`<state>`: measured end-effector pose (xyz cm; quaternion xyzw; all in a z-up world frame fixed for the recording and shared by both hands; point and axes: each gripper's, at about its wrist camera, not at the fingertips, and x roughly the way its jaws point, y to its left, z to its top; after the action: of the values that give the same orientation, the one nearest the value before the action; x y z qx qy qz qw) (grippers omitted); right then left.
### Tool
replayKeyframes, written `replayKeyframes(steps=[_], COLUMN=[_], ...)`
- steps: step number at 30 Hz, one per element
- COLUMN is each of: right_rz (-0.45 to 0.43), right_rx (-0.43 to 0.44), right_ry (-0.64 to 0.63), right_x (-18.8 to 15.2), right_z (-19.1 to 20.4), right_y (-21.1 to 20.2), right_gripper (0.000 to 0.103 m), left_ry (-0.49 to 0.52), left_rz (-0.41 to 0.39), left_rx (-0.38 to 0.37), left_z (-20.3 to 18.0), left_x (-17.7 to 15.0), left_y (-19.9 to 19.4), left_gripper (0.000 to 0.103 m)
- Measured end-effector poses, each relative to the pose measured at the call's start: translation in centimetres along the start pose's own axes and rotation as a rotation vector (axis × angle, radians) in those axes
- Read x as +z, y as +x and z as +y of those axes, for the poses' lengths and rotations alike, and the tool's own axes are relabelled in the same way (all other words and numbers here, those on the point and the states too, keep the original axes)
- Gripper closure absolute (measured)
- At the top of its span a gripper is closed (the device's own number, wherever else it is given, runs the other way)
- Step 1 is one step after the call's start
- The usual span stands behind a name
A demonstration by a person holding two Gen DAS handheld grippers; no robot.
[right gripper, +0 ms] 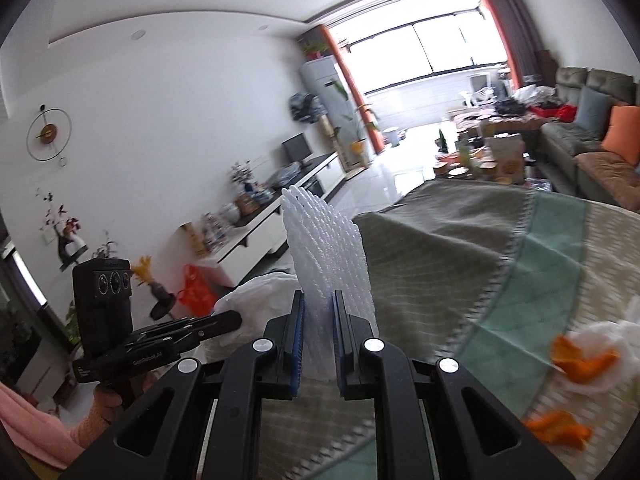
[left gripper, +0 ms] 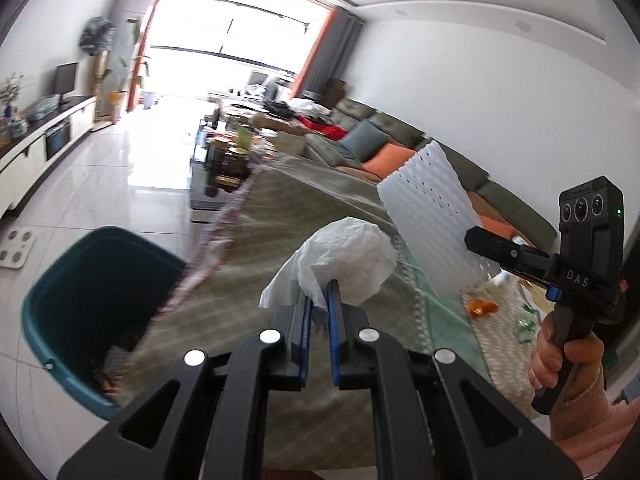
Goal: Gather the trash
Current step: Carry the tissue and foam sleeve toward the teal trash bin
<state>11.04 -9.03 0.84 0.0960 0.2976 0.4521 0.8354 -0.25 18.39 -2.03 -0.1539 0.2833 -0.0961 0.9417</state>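
Both jaw pairs pinch trash, tissue (left gripper: 340, 260) and foam net (right gripper: 324, 256), beside table edge (left gripper: 208, 264), near bin (left gripper: 80, 300).

A teal bin (left gripper: 60, 320), white crumpled tissue (left gripper: 344, 256), white dimpled foam netting (right gripper: 328, 252) and orange peels (right gripper: 584, 360).

You stood in a long living room with white walls (right gripper: 180, 92) and a glossy tiled floor (left gripper: 120, 168). A large window (right gripper: 436, 48) blazed with daylight; a green sofa (right gripper: 576, 136) faced a low white cabinet (right gripper: 280, 208).
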Motion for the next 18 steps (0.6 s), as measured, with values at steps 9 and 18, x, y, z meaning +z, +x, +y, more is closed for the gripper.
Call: replayKeyframes(steps=[9,18], right_rz=[0.074,0.120], right_rx=[0.119,0.189], right_ry=[-0.023,-0.051], right_x=[1.1,2.0], right_z=[2.3,4.4], right_y=[5.5,9.5], right_gripper=[0.090,0.090], left_ry=[-0.077,-0.150], left_rz=[-0.055,-0.066], left_rx=[0.132,0.222], left_z=[4.8,8.6], left_x=[0.5,0.3], left_y=[-2.9,-4.3], left_gripper=[0.094,0.094])
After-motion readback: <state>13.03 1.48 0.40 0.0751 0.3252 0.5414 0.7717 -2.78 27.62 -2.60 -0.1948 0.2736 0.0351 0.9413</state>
